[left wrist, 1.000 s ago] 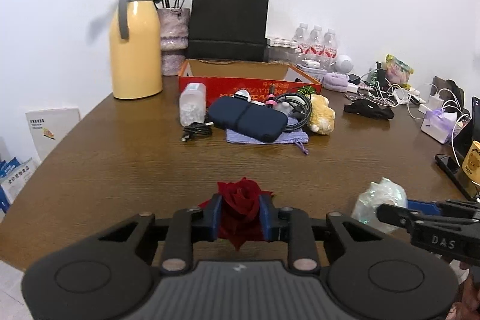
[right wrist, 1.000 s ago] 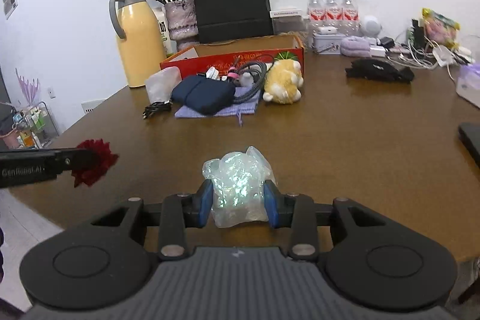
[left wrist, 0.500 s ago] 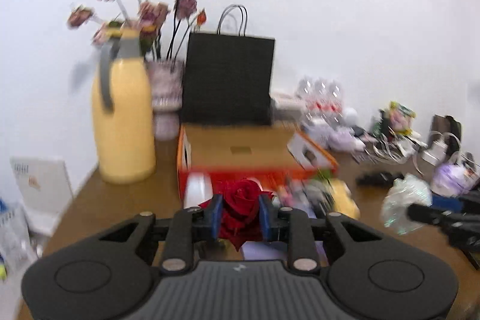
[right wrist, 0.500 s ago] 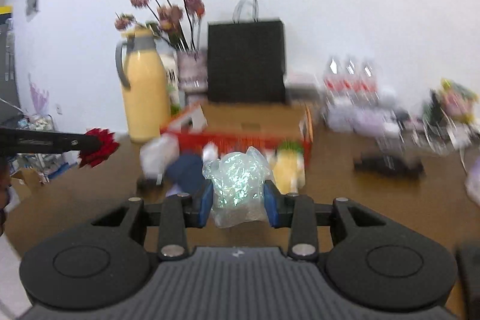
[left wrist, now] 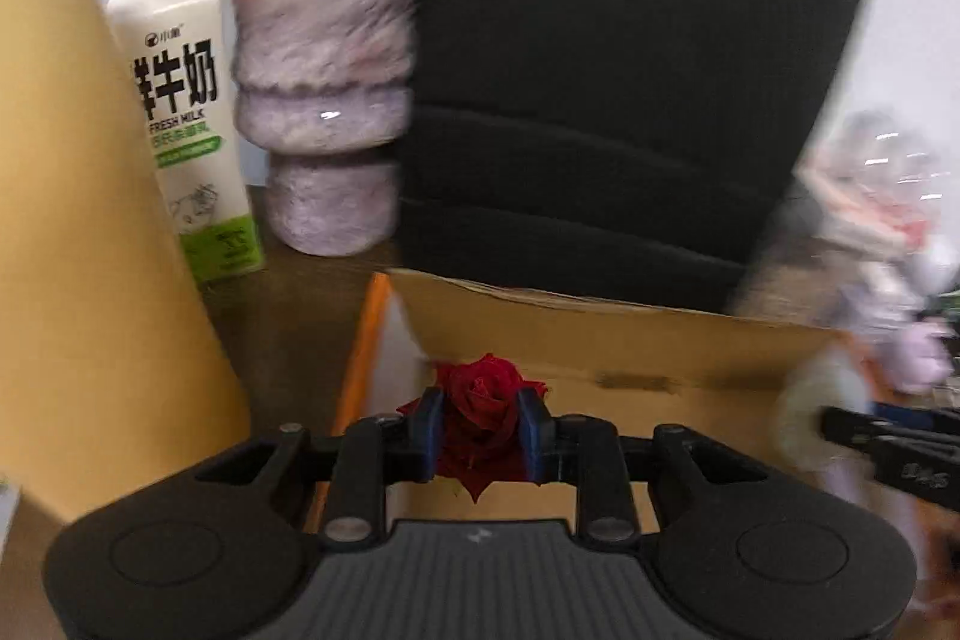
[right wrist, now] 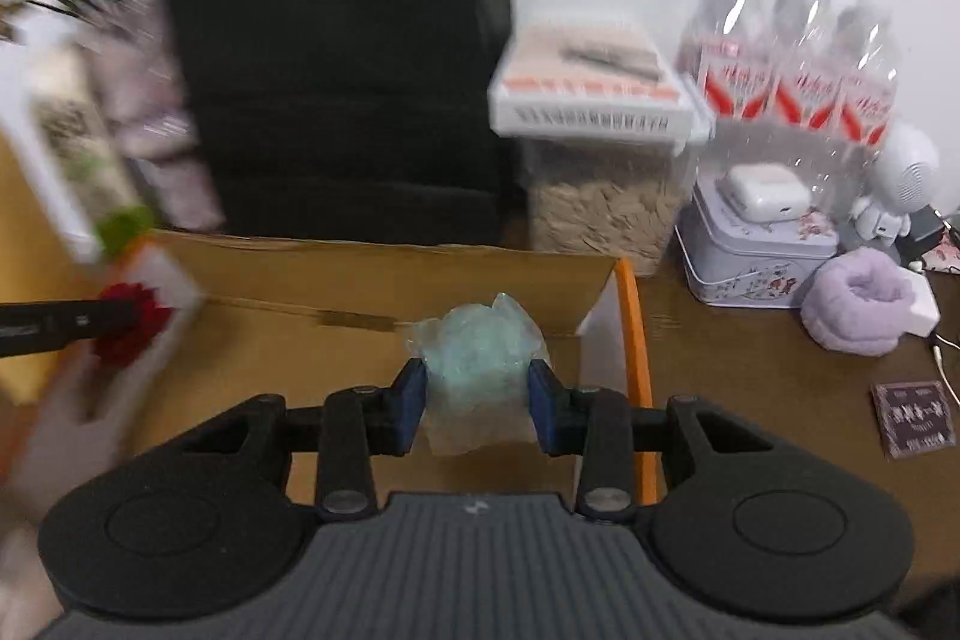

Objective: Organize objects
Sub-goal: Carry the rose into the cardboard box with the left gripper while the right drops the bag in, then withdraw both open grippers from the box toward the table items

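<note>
My left gripper [left wrist: 480,430] is shut on a red rose [left wrist: 480,400] and holds it over the left end of the open cardboard box [left wrist: 630,340]. My right gripper [right wrist: 477,400] is shut on a crumpled clear plastic bag [right wrist: 480,358] and holds it over the right end of the same box [right wrist: 336,280]. The rose also shows in the right wrist view [right wrist: 129,325] at the left. The right gripper and the bag show blurred at the right edge of the left wrist view [left wrist: 804,418].
A black paper bag [left wrist: 630,70] stands behind the box. A yellow jug [left wrist: 78,250], a milk carton [left wrist: 186,112] and a fuzzy vase [left wrist: 324,88] stand to the left. A seed container [right wrist: 600,196], water bottles [right wrist: 798,58], a tin [right wrist: 756,256] and a purple scrunchie [right wrist: 858,304] stand to the right.
Both grippers have moved forward across the table, from its near edge to over the open cardboard box, still holding the rose and the plastic bag.
</note>
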